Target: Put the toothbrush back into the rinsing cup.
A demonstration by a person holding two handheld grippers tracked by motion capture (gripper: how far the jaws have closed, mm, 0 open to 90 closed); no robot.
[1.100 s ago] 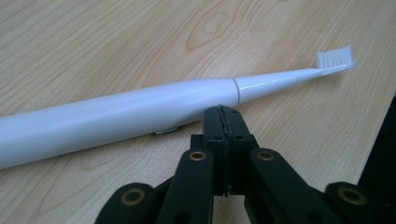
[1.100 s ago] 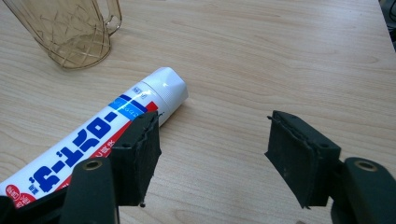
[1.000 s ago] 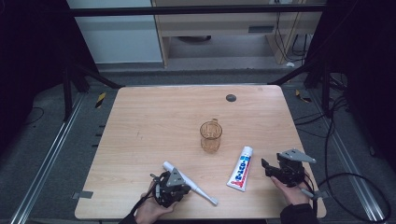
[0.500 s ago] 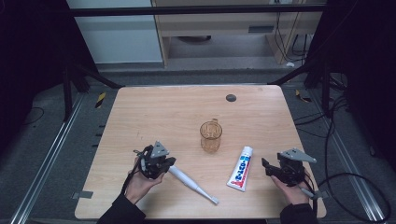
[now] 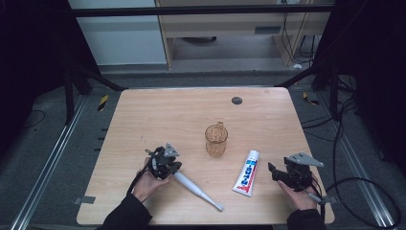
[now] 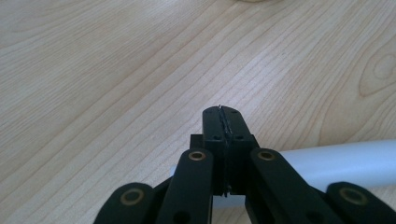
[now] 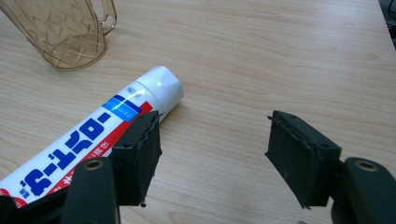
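Observation:
A white toothbrush (image 5: 196, 190) lies slantwise on the table near the front edge. My left gripper (image 5: 176, 166) hovers at the thick handle end, its jaws shut flush with nothing between them. In the left gripper view the left gripper (image 6: 222, 114) shows pressed-together tips, and the white handle (image 6: 336, 161) passes beneath the jaws. An amber plastic cup (image 5: 216, 140) stands upright mid-table. A red, white and blue toothpaste tube (image 5: 246, 173) lies to its right. My right gripper (image 5: 272, 168) rests open beside the tube. In the right gripper view the right gripper (image 7: 212, 154) has bare table between its jaws, with the tube (image 7: 93, 135) by the left jaw.
The wooden table (image 5: 158, 115) has a small dark round spot (image 5: 236, 100) near its far edge. Cables trail off the right side. The cup (image 7: 65, 32) shows at the top left of the right gripper view.
My left gripper has moved from over the brush's middle, near the front edge, up and left to the handle end. The brush, tube, cup and right gripper have kept still.

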